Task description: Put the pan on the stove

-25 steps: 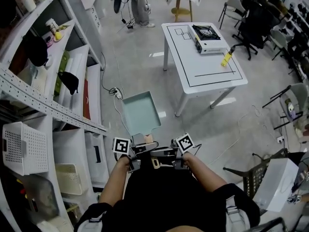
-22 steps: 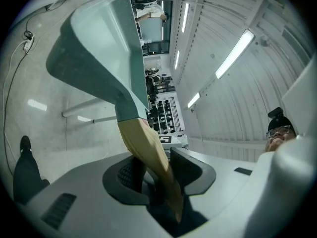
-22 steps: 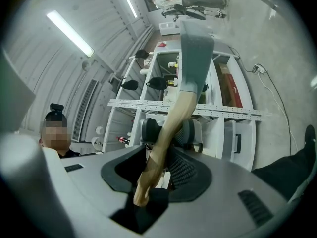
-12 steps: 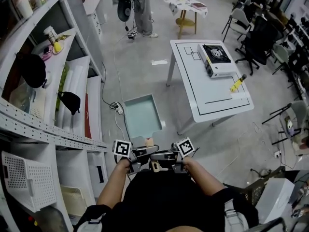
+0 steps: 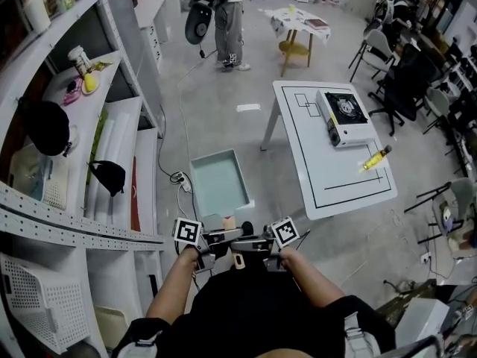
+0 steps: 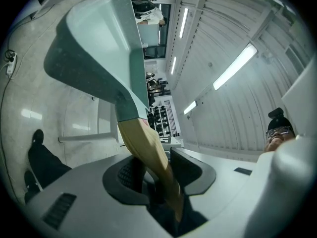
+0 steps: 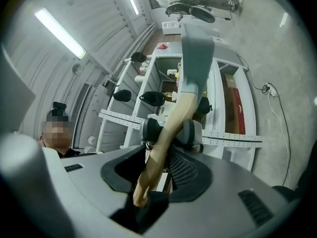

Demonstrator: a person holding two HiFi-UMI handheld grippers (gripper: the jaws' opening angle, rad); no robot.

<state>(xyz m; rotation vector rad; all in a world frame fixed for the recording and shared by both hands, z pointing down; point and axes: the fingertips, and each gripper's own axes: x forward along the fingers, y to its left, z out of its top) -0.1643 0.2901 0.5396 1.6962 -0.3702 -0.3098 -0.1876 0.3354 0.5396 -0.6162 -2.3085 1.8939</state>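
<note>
A square pale-green pan [image 5: 218,183] with a wooden handle [image 5: 229,221] hangs level over the floor in front of me. Both grippers hold it by the handle. My left gripper [image 5: 218,239] and right gripper [image 5: 252,241] face each other, each shut on the handle. In the left gripper view the handle [image 6: 147,150] runs between that gripper's [image 6: 151,178] jaws up to the pan [image 6: 97,48]. In the right gripper view the handle [image 7: 167,133] crosses that gripper's [image 7: 163,168] jaws, with the pan [image 7: 196,53] beyond. The portable stove [image 5: 345,115] sits on the white table [image 5: 313,170] ahead to the right.
White shelving [image 5: 82,222] runs along the left, with black caps [image 5: 46,127] on it. A yellow object [image 5: 374,158] lies on the table near the stove. A person [image 5: 223,13] stands far ahead. Chairs [image 5: 402,88] crowd the right side. A power strip [image 5: 179,179] lies on the floor.
I have walked forward with the pan: the table and stove have come nearer and lower in the head view, and the shelves have slid back. Both grips on the handle are unchanged.
</note>
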